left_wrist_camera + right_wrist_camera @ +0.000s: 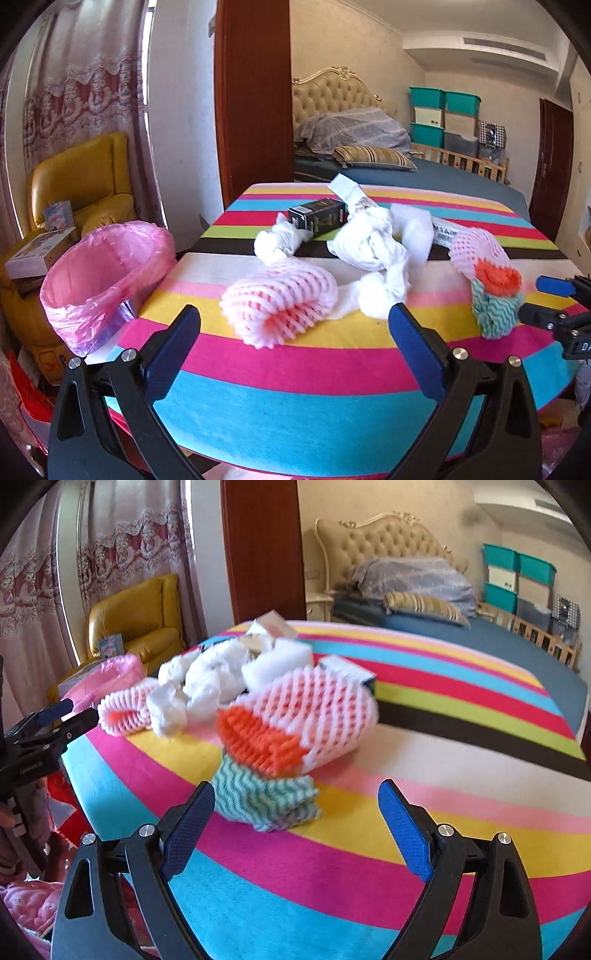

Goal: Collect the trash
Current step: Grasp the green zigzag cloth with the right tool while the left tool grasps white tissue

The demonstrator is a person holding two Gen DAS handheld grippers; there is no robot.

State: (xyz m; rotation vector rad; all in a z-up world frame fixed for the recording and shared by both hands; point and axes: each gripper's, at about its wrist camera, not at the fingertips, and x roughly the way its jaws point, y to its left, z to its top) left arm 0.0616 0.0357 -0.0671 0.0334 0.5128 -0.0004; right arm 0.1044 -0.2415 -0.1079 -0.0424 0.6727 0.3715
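Striped cloth point(295, 369) covers the table, bands of cyan, magenta, yellow, white and black running across both views.

Left wrist view: left gripper point(295, 332) fills the bottom of the frame, jaws spread wide, nothing between them. Just beyond its tips, centre frame, lies a pink foam net sleeve point(280, 299), touching neither pad. Behind it, crumpled white paper point(369, 240) sits in a loose heap, with a small black box point(319, 218) at the heap's far side. At centre right, a second pink foam net point(476, 251) has an orange foam piece point(496, 278) against it and a green wavy-patterned piece point(496, 314) below. Bin lined with a pink bag point(107, 273) stands at centre left, at the table's edge. Right gripper point(554, 299) enters from the right edge, close to the green piece.

Right wrist view: right gripper point(297, 805) is at the bottom, jaws wide apart, empty. The green piece sits just beyond the left pad; contact cannot be told. Frame slightly blurred. Yellow armchair point(147, 616) is upper left, bed point(480, 635) upper right.
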